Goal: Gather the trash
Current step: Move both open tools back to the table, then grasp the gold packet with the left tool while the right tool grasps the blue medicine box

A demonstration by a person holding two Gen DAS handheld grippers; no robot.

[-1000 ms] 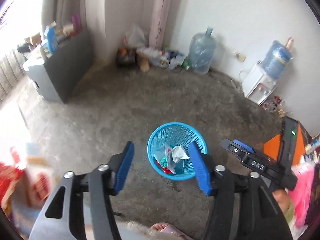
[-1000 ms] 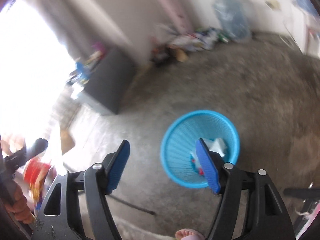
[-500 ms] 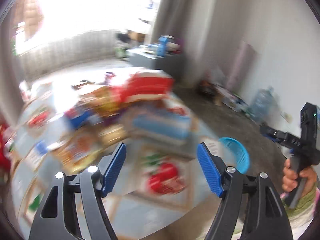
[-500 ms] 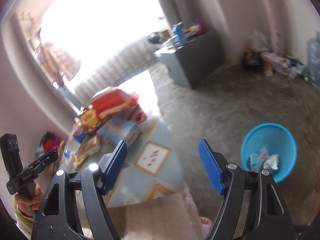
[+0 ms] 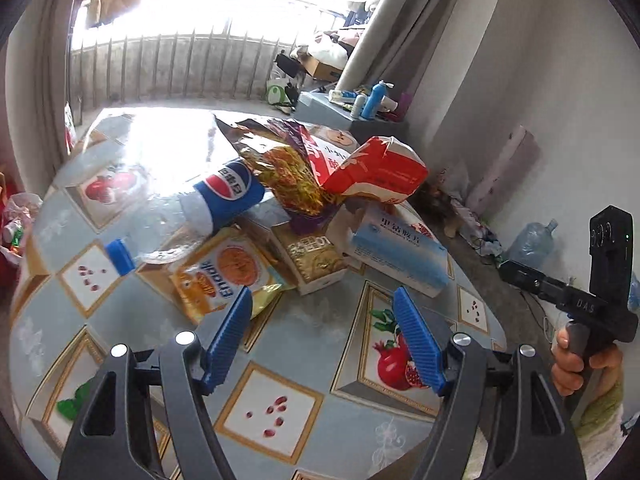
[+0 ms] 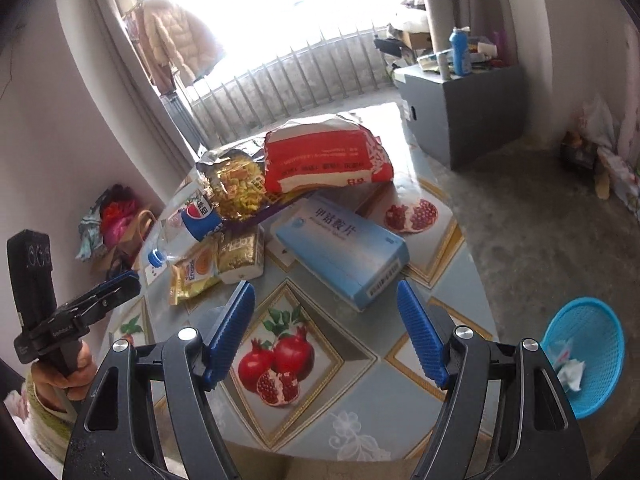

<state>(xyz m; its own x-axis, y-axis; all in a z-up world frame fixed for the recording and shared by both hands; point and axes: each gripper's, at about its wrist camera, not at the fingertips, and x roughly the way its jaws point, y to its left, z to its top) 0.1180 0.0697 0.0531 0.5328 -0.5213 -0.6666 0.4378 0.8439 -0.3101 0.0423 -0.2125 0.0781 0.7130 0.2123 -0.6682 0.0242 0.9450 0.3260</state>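
Observation:
A pile of trash lies on the table: an empty Pepsi bottle, an orange snack packet, a gold box, a foil noodle bag, a red-and-white bag and a light blue box. My left gripper is open and empty over the near table, short of the pile. My right gripper is open and empty, just before the blue box. The blue trash basket stands on the floor at right, holding some wrappers.
The table's right edge drops to a concrete floor. A grey cabinet stands behind. Bags lie by the wall at left. Water jugs and clutter sit along the far wall.
Both grippers have swung from over the blue basket on the floor up to the table. The trash pile now lies in front of them. Both stayed open.

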